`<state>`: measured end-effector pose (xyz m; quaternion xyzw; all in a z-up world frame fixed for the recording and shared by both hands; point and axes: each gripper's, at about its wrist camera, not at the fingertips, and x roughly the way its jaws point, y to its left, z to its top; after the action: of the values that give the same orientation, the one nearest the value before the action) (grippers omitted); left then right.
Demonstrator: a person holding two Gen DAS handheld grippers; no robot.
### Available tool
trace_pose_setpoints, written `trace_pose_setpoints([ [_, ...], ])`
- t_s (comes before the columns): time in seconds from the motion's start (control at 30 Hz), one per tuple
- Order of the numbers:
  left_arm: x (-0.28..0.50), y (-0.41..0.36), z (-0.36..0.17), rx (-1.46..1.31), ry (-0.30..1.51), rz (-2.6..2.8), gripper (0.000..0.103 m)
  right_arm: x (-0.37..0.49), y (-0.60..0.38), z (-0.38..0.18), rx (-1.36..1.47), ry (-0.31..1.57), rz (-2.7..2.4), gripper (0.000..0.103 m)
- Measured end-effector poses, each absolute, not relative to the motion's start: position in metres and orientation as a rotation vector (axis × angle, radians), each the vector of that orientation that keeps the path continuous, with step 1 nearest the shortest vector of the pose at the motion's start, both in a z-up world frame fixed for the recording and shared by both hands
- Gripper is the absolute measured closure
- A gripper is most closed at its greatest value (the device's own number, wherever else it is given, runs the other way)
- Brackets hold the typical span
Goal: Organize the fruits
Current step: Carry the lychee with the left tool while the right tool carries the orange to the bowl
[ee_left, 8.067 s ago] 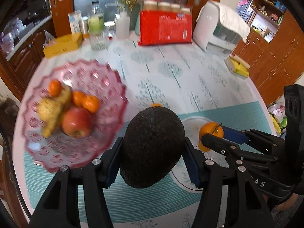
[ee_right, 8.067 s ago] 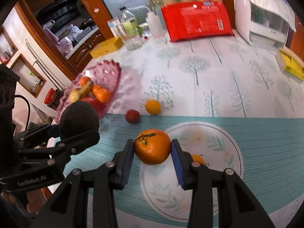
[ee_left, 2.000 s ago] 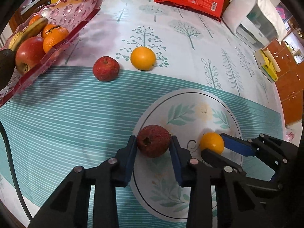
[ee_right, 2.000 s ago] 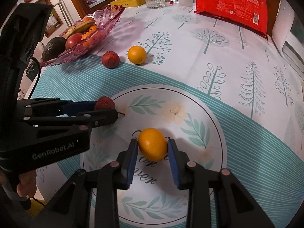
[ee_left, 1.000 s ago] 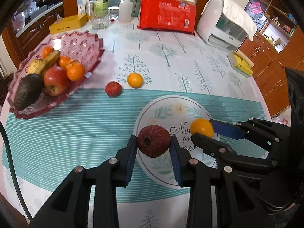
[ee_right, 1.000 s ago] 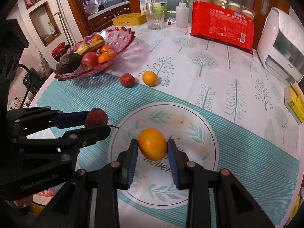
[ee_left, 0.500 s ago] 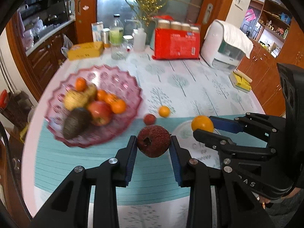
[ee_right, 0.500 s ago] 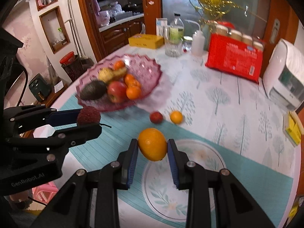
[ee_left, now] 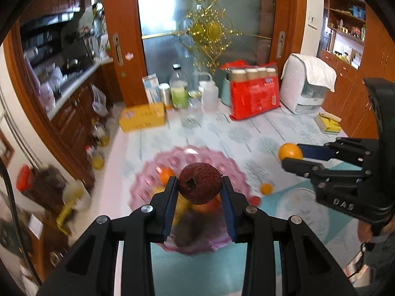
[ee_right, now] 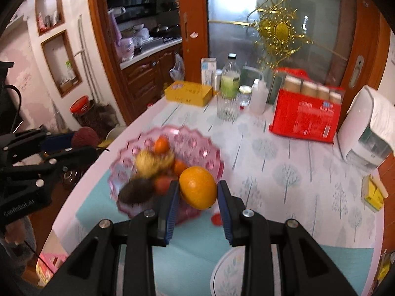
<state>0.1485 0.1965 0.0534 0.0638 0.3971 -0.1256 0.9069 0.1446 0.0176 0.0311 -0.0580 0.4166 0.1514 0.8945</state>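
One dark red fruit sits clamped in the left gripper and one orange in the right gripper, both tilted down above the pink bowl of blurred fruit, with two small fruits loose on the surface.

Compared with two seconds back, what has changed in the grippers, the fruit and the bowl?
Both grippers have lifted their fruit off the round leaf-print placemat and carried it above the pink glass fruit bowl: the left gripper with the bumpy dark-red fruit, the right gripper with the orange. Both grips stay shut; the bowl's contents look unchanged.
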Motion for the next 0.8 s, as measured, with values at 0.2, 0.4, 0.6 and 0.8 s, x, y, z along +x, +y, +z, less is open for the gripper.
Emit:
trace_pose_setpoints([
  [0.2, 0.206, 0.211, 0.054, 0.177, 0.828, -0.285, 0.070, 0.182, 0.032, 0.040, -0.065, 0.833, 0.260, 0.071],
  [0.4, 0.263, 0.205, 0.005, 0.157, 0.927, -0.339, 0.070, 0.220, 0.041, 0.004, 0.035, 0.896, 0.224, 0.071],
  [0.6, 0.299, 0.197, -0.058, 0.098, 1.040, -0.380, 0.070, 0.244, 0.049, -0.060, 0.072, 1.024, 0.195, 0.071],
  [0.8, 0.319, 0.184, -0.104, 0.097, 1.112, -0.405, 0.070, 0.262, 0.053, -0.110, 0.083, 1.122, 0.175, 0.071],
])
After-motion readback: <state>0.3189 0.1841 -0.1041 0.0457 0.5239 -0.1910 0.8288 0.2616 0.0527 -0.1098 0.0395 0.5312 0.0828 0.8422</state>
